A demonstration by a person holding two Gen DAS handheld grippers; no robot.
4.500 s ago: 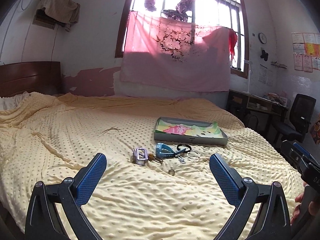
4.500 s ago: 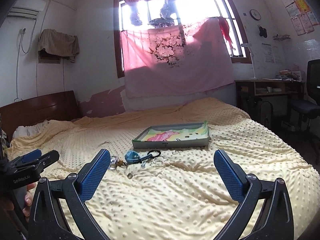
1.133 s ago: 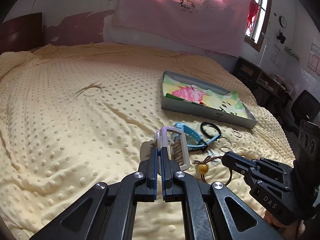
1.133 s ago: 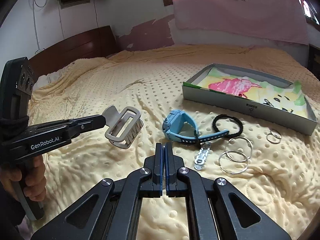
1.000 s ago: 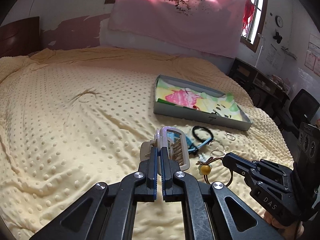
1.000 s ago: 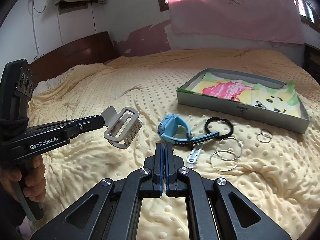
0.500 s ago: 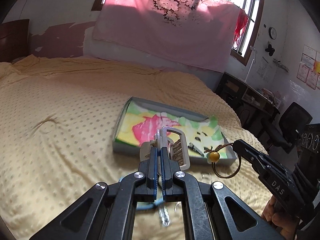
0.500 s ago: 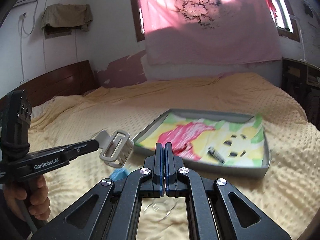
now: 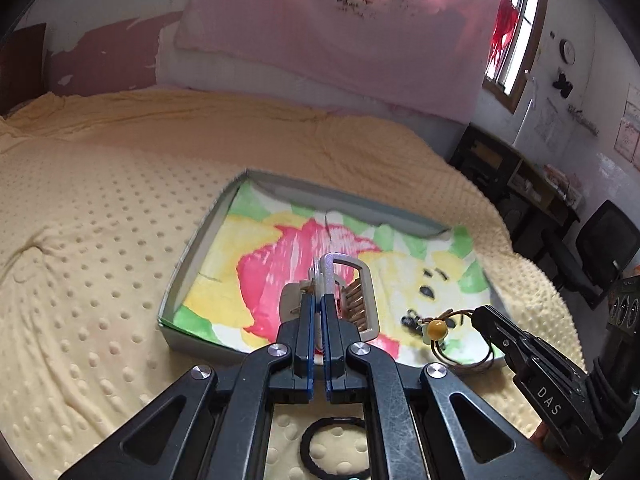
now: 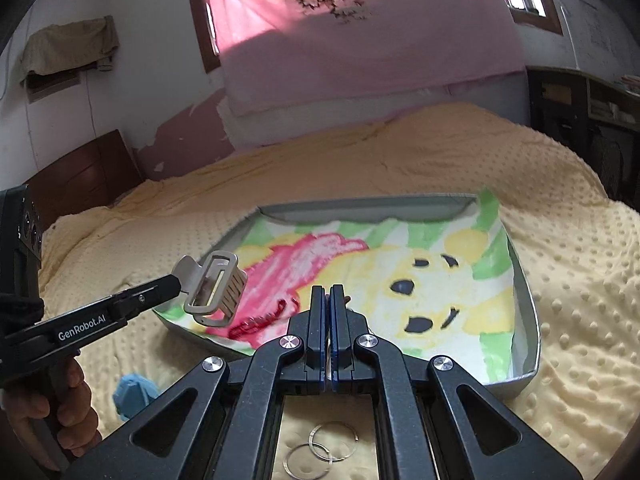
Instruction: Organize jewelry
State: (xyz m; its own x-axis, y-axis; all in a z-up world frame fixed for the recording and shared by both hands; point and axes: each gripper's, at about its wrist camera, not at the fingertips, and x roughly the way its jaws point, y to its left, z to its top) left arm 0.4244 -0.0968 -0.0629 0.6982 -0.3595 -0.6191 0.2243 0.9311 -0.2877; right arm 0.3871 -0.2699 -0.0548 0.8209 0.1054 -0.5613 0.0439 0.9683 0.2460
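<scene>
- Nearest, on the dimpled yellow bedspread (image 9: 100, 280) by the tray's near edge, a black elastic hair loop (image 9: 334, 450), thin silver wire rings (image 10: 324, 450) and a blue plastic watch (image 10: 132, 394) lie waiting to be sorted.
- The left gripper (image 9: 316, 300) has its pads pressed together on the tab of a grey rectangular claw hair clip (image 9: 352, 296), hanging over the tray's near-left part.
- The right gripper (image 10: 329, 294) is likewise closed, pinching a brown cord loop with a yellow bead (image 9: 436, 330) over the near-right corner.
- Beyond, the shallow grey tray (image 9: 200, 236) is lined with a bright cartoon-print cloth (image 10: 420, 264).
- Risk: the cord is thin and dangling, so it may snag a pad on release, or swing and land over the rim; the clip, held by only a tab, could pivot and slip early.
</scene>
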